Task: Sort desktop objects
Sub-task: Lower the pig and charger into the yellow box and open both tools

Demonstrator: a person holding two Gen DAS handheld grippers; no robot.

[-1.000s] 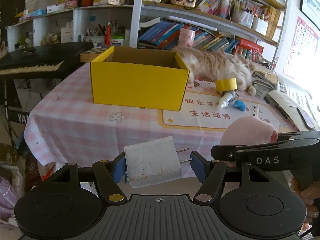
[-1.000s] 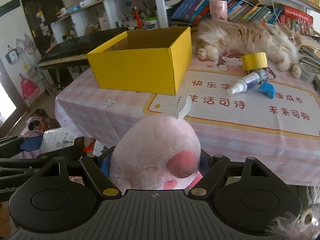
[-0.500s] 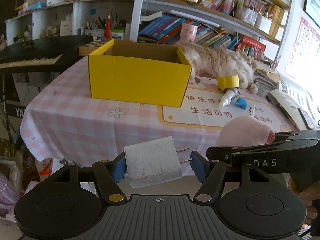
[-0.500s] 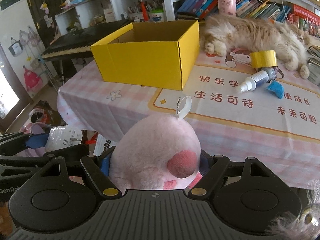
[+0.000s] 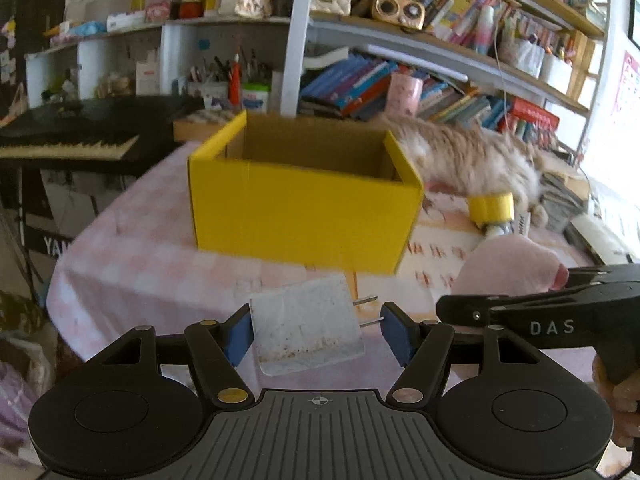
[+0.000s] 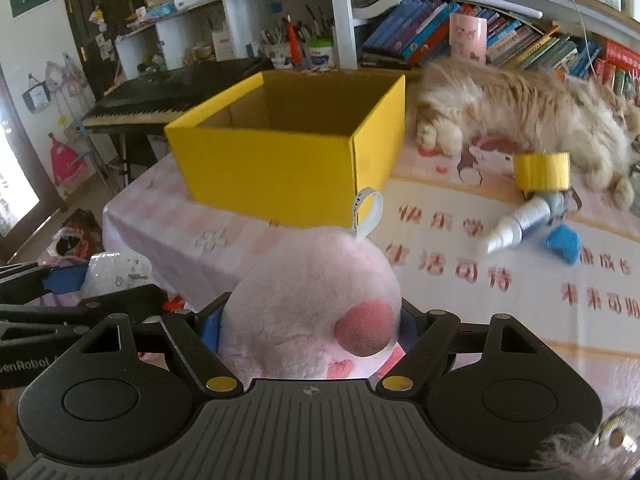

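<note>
The left gripper point(image 5: 316, 330) clamps a flat white wall charger point(image 5: 308, 328), a scuffed plastic block with two thin metal prongs sticking out to one side; one blue pad presses its plain side and the other meets the prong tips. It hangs in the air short of the desk point(image 5: 132, 248). The right gripper point(image 6: 308, 328) squeezes a round pink plush toy point(image 6: 308, 304), soft and fuzzy, with a darker pink nub and a white ribbon loop on top; its bulk hides both pads almost wholly. It too is off the desk's near edge.

On the pink checked cloth stands an open yellow box point(image 5: 300, 212) of smooth card, brown inside; its floor is out of sight. Beside it lies a long-haired cat point(image 6: 528, 120), and near the cat a roll of yellow tape point(image 6: 542, 172), a small white-tipped bottle point(image 6: 520, 224) and a blue scrap point(image 6: 564, 240) too blurred to name. The left view is smeared, so the cloth's printed characters cannot be read.
</note>
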